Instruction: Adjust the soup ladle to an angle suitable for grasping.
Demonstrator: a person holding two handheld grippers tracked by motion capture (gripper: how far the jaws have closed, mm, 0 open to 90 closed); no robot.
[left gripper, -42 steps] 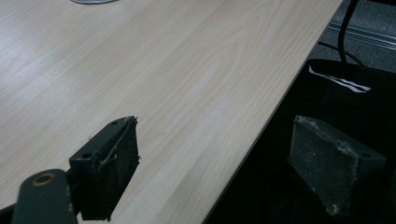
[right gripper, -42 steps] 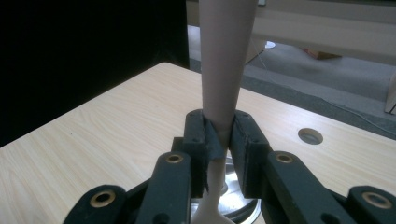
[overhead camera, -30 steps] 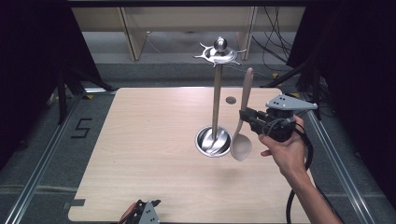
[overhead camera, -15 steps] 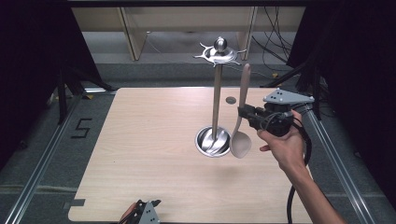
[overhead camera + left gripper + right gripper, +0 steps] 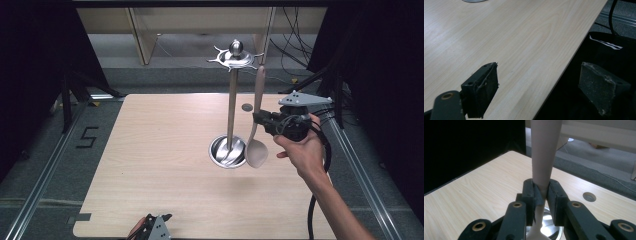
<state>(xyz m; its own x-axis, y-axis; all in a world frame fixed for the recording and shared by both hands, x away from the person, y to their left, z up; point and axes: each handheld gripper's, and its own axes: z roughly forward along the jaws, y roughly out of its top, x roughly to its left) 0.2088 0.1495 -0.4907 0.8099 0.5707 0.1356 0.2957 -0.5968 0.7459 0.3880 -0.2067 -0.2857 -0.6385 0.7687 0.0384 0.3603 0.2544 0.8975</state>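
A metal utensil stand point(image 5: 231, 105) rises from a round base point(image 5: 224, 151) on the wooden table point(image 5: 150, 150), with a ring of hooks point(image 5: 235, 57) at its top. My right gripper point(image 5: 260, 119) is shut on the handle of a beige spoon point(image 5: 256, 152), which hangs upright with its bowl down just right of the base. The handle's tip reaches up beside the hooks. In the right gripper view the pads point(image 5: 537, 192) press on the spoon's point(image 5: 545, 152) handle. My left gripper point(image 5: 152, 227) rests at the table's near edge, and the left gripper view shows it open point(image 5: 539, 77) with nothing between.
A small round hole point(image 5: 247, 107) sits in the table behind the spoon. Metal rails point(image 5: 45, 170) run along both sides of the table. A pale wooden frame point(image 5: 142, 35) stands on the floor beyond the far edge. A cable point(image 5: 315, 210) trails from the right gripper.
The right gripper has shifted the spoon slightly up and to the left, bringing the handle's tip closer to the hooks. The left gripper has stayed put.
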